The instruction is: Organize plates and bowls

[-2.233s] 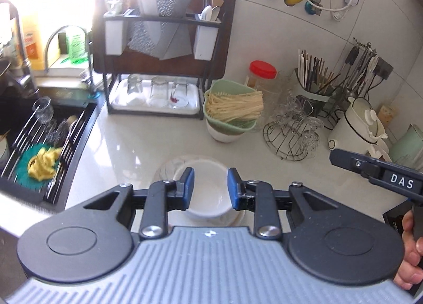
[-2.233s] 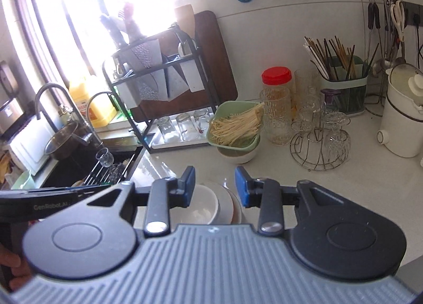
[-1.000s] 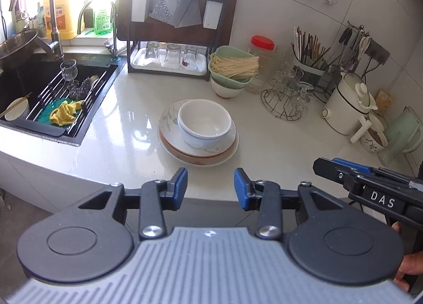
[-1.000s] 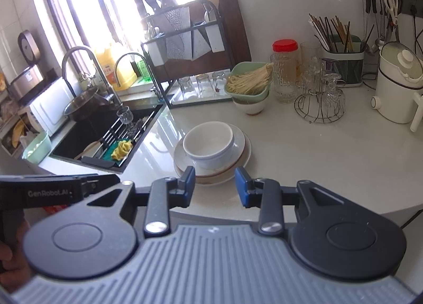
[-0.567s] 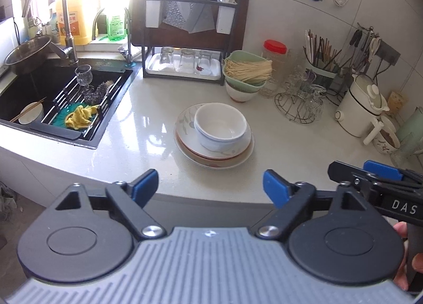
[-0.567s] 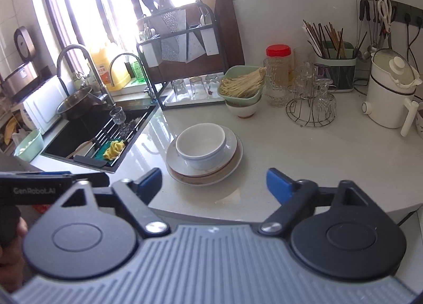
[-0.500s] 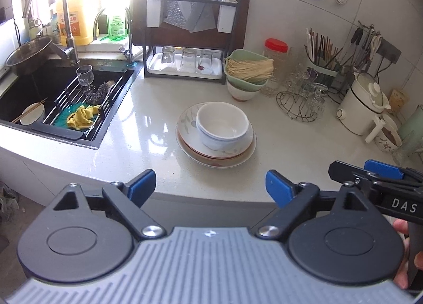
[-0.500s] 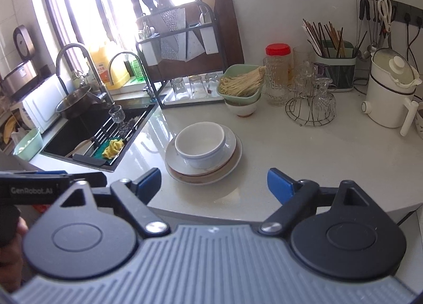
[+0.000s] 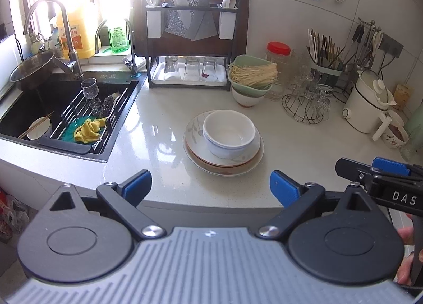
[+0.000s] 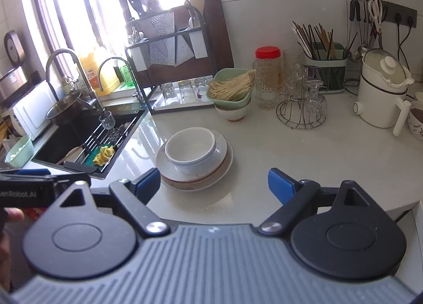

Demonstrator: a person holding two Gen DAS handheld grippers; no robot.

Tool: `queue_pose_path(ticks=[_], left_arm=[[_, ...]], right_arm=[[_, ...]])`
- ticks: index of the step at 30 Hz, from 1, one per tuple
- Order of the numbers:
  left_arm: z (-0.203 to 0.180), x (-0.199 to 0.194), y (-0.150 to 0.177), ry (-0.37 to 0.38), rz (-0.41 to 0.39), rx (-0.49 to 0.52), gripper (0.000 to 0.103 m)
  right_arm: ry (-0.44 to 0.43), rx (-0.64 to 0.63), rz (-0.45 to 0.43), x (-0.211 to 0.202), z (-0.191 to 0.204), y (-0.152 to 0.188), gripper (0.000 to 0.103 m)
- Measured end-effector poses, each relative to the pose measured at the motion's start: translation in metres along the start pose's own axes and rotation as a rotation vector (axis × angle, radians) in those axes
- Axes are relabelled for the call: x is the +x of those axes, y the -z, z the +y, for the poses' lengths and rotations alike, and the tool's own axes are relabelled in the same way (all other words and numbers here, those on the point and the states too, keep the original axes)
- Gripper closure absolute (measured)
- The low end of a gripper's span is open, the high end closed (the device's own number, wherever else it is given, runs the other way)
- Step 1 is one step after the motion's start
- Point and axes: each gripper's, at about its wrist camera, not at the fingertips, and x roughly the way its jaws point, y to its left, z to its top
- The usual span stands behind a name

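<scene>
1. Kitchen setting: a pale stone tabletop (image 9: 158,145) runs from a dark sink (image 9: 53,108) on one side to a white kettle (image 9: 366,103) on the other, with a dish rack (image 9: 190,39) against the tiled wall.
2. Task items: a white bowl (image 9: 229,132) sits inside the stack of plates (image 9: 224,164), which rests on the tabletop between the sink and a wire glass stand (image 9: 304,108). The bowl sits off centre on the top plate.
3. Left tool (image 9: 210,185): jaws spread wide and have just been opening, with nothing between them. It hovers at the near tabletop edge, well apart from the stack.
4. Right tool (image 10: 214,183): jaws likewise wide and just opened, nothing between them, short of the stack.
5. Judged status: bowl and plates appear stacked, with both tools clear of them. Any further step would start with a fresh approach.
6. To grip the bowl, bring one pad inside and one outside its wall, then close squarely.
7. Lift straight up so the plates beneath do not slide.
8. Caution: glazed ware is slippery. A shallow or angled pinch may let the bowl tilt.
9. Keep the free tool away from the glasses on the wire stand.
</scene>
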Motion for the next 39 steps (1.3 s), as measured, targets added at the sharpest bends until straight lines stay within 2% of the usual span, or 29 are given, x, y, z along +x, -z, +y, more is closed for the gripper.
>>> queue_pose_path(ticks=[8, 39], left_arm=[[0.012, 0.005, -0.004, -0.008, 0.013, -0.030, 0.005], [0.017, 0.002, -0.017, -0.005, 0.003, 0.027, 0.005]], right_arm=[[-0.009, -0.021, 0.004, 0.002, 0.008, -0.004, 0.013], [0.004, -0.019, 0.005, -0.001, 0.009, -0.007, 0.013]])
